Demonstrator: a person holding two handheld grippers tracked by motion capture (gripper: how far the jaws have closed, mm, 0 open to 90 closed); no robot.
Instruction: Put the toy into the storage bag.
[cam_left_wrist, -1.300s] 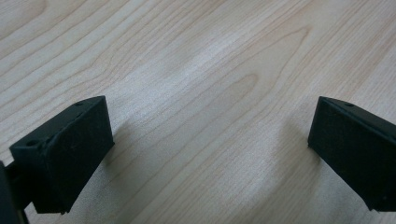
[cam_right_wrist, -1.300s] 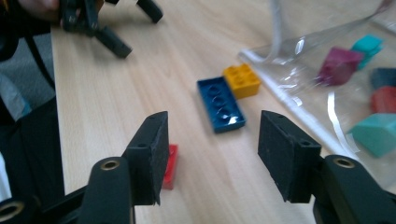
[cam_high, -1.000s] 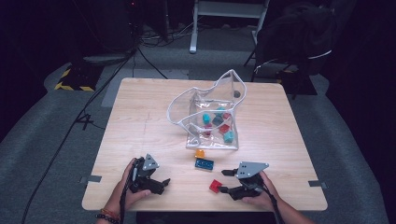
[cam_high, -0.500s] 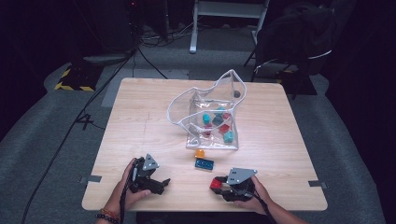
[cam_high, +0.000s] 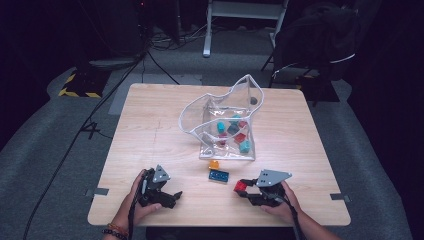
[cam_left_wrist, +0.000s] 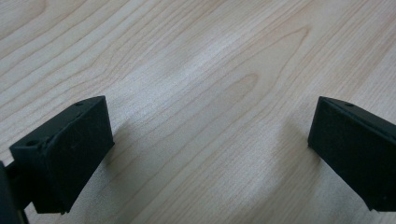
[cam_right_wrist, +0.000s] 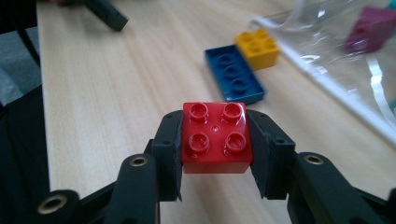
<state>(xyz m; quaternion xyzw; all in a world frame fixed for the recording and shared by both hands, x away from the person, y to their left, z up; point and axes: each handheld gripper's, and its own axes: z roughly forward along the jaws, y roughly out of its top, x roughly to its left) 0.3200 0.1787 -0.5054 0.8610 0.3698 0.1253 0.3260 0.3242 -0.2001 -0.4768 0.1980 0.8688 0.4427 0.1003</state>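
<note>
My right gripper (cam_right_wrist: 215, 140) is shut on a red four-stud brick (cam_right_wrist: 215, 132), held just above the wooden table (cam_high: 150, 130); in the high view the red brick (cam_high: 241, 185) sits at the tip of the right gripper (cam_high: 245, 189) near the front edge. A flat blue brick (cam_high: 218, 175) and a small yellow brick (cam_high: 214, 164) lie beside each other in front of a clear plastic bag (cam_high: 222, 122) holding several coloured bricks. My left gripper (cam_high: 172, 196) rests at the front left, its jaws wide apart over bare wood (cam_left_wrist: 205, 116).
The blue brick (cam_right_wrist: 233, 74) and yellow brick (cam_right_wrist: 257, 46) lie just beyond the held red brick, with the bag's edge (cam_right_wrist: 336, 60) to their right. A chair (cam_high: 315, 40) and cables stand on the floor behind the table.
My right gripper has slid left to the red brick and shut on it. The left gripper has stayed where it was.
</note>
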